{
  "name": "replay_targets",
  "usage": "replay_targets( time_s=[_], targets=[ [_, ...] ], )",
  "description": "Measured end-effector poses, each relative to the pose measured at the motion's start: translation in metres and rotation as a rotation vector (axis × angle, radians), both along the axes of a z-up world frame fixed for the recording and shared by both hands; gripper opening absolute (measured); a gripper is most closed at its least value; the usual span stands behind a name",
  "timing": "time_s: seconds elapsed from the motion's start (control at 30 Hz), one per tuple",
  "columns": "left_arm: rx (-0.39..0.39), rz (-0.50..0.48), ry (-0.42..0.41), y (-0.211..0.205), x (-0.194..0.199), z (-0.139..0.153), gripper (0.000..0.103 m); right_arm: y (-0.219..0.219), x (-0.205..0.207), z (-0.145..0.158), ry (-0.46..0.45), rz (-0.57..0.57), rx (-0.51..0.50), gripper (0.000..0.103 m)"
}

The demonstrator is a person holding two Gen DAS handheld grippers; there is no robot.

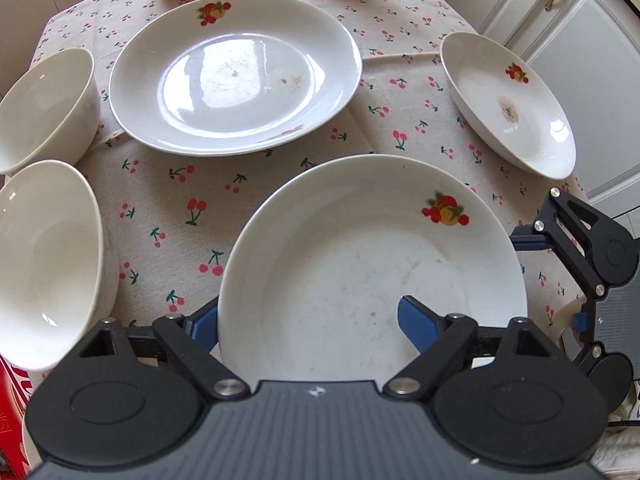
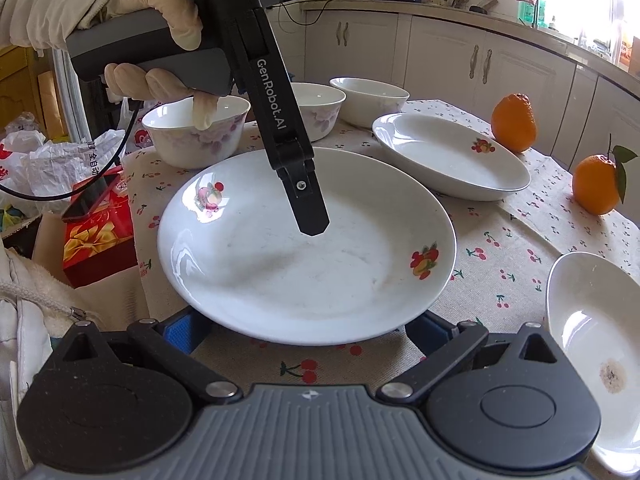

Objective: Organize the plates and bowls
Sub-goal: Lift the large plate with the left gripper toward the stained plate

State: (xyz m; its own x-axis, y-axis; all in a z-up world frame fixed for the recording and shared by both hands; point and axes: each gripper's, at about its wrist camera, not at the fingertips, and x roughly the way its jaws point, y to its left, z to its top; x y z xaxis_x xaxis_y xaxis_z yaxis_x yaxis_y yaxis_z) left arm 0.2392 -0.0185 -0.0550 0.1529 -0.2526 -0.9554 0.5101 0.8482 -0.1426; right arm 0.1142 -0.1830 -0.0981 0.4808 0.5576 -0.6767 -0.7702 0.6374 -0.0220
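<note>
While the left gripper (image 1: 308, 322) is straddling the near plate's (image 1: 372, 264) rim, half open, one finger (image 1: 418, 326) is sitting inside the dish and one outside, not visibly pinching it. Beyond it, the larger plate (image 1: 236, 76) is lying straight ahead, with the right gripper (image 2: 308, 330) waiting open at the near plate's other edge, holding nothing

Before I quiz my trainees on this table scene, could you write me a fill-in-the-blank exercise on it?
1. The cloth is printed with red ____.
2. The oranges on the table number ____.
3. In the right wrist view, the bowls behind the near plate number ____.
4. The left gripper straddles the near plate's rim with its jaws ____.

Missing words: cherries; two; three; open.
</note>
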Motion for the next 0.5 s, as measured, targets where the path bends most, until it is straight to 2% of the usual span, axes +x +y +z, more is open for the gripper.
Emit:
replay_targets(
  time_s=[0.3, 0.5],
  targets=[
    [-0.022, 0.013, 0.021, -0.001, 0.002, 0.000, 0.089, -0.003, 0.000, 0.002, 0.020, -0.005, 0.015, 0.103],
    [-0.049, 0.007, -0.002, -0.002, 0.000, 0.010, 0.088, -0.008, 0.002, 0.007, 0.025, -0.004, 0.015, 0.103]
  ],
)
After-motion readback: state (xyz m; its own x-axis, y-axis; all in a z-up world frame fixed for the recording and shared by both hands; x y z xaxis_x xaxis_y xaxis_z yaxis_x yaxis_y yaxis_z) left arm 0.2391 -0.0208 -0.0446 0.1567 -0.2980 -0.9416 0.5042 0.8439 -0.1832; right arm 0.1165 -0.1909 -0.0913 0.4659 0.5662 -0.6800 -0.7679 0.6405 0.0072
